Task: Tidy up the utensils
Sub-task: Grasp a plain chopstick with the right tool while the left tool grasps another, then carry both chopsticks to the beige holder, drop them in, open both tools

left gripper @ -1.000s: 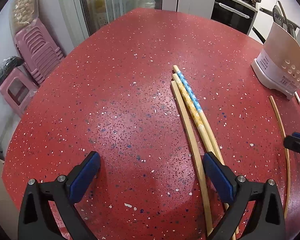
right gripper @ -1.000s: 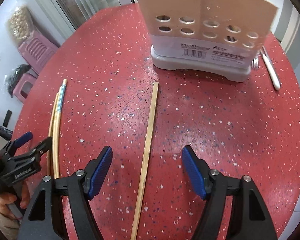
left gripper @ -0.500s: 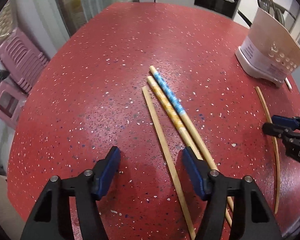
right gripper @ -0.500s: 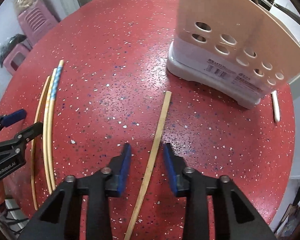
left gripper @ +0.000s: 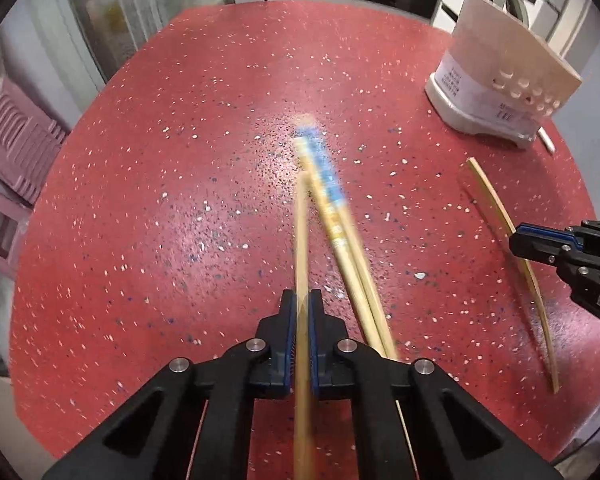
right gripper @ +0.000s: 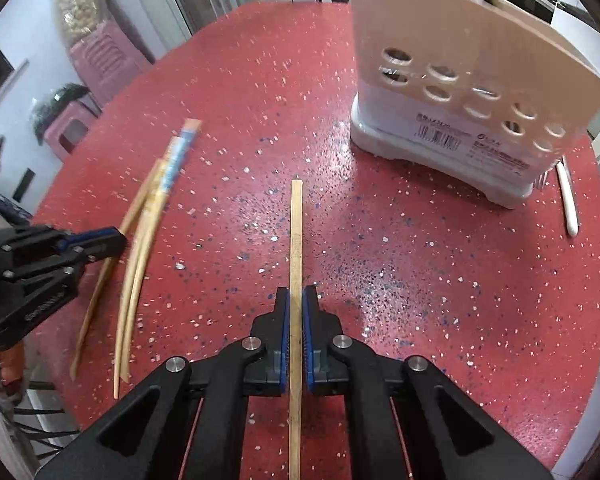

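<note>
My left gripper [left gripper: 301, 308] is closing, its blue pads pressing on a plain wooden chopstick [left gripper: 301, 240] that blurs as it runs forward between them. Just to its right lie two patterned chopsticks [left gripper: 332, 200], one blue and one yellow, on the red table [left gripper: 160, 220]. My right gripper [right gripper: 296, 300] is closing too, its pads tight on a second plain chopstick [right gripper: 296, 232] that points toward the beige utensil holder [right gripper: 460, 100]. In the right wrist view the left gripper [right gripper: 112, 242] shows at the left edge beside the patterned pair [right gripper: 168, 172].
The perforated holder [left gripper: 496, 92] stands at the table's far right on a white base. A white-handled fork [right gripper: 568, 200] lies beside it near the rim. Pink stools [left gripper: 16, 148] stand on the floor left of the table. Kitchen cabinets and an oven lie beyond.
Both grippers went from wide open to shut, each on a plain chopstick. The left gripper shifted left from the patterned pair onto the plain stick, which now angles away from them.
</note>
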Tool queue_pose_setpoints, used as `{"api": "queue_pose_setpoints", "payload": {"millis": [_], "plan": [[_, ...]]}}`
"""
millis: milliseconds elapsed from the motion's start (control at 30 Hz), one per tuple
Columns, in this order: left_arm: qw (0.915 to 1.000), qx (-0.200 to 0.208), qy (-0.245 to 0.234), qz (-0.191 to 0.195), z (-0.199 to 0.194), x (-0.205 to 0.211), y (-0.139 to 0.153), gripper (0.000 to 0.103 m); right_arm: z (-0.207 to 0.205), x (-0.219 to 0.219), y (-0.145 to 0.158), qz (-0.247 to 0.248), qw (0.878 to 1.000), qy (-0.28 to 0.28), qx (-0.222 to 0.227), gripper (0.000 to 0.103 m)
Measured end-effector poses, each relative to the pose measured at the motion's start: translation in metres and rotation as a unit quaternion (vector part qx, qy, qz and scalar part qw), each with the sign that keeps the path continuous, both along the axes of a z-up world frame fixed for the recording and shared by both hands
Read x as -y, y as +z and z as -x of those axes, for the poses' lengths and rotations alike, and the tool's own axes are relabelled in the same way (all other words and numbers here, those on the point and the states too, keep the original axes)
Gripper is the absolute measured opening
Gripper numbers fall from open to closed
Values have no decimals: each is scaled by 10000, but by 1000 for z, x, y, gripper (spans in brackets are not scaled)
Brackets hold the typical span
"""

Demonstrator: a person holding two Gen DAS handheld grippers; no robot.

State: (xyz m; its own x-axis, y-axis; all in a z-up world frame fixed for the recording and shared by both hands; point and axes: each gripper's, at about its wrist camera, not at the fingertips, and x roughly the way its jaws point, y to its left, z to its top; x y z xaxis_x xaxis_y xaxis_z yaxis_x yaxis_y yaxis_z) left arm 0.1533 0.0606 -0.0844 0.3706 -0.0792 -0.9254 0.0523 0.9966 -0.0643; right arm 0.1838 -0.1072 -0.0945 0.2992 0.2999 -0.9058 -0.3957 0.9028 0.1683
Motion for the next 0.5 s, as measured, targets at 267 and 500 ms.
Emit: {"api": "queue_pose_setpoints", "payload": {"millis": [267, 500], "plan": [[9983, 512, 204, 210, 25, -6, 11, 30, 4, 37, 18, -455, 9986, -93, 262, 7], [9929, 1046, 278, 489, 36, -13, 42, 30, 17, 55, 43, -794, 9952, -188, 545, 7]]}}
